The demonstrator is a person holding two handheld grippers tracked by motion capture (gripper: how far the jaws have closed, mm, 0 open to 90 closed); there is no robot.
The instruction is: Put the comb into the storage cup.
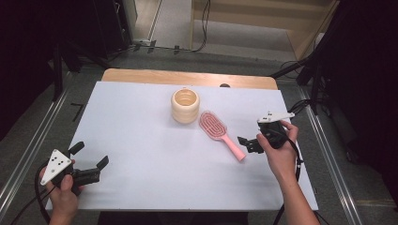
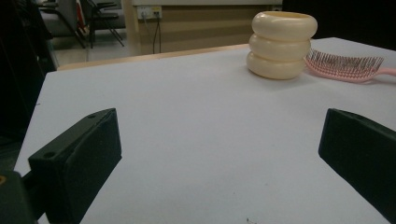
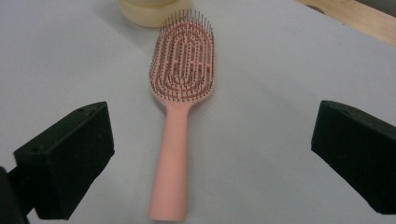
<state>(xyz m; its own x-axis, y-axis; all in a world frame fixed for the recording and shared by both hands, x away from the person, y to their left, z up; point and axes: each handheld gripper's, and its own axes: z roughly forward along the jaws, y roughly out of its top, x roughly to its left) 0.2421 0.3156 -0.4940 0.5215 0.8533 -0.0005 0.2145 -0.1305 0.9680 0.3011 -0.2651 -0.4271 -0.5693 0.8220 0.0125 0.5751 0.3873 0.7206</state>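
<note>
We see a pink hairbrush [image 1: 220, 132] lying flat on the white table [image 1: 141, 140], right of centre, bristles up. Its long axis runs diagonally: the oval bristled head points toward the far side and slightly to our left, and the handle end points toward the near right, at our right gripper [image 1: 248, 143]. The head lies just beside a cream ribbed cup [image 1: 185, 106], which stands upright near the far middle of the table; we cannot tell whether the two touch. In the right gripper view the hairbrush [image 3: 180, 102] runs straight up the middle between the two black jaws, which stand wide apart and hold nothing, with the handle end nearest the camera and the cup [image 3: 148, 11] at the top edge beyond the head. The right gripper sits low over the table, just short of the handle end, well inside the right edge. Our left gripper [image 1: 91, 161] is also spread wide and empty, near the near-left corner, well apart from the hairbrush; in its view the cup [image 2: 282, 44] and the hairbrush [image 2: 348, 67] lie far off. Between the grippers the white surface is bare, and a strip of wood [image 1: 187, 77] shows along the far edge.
</note>
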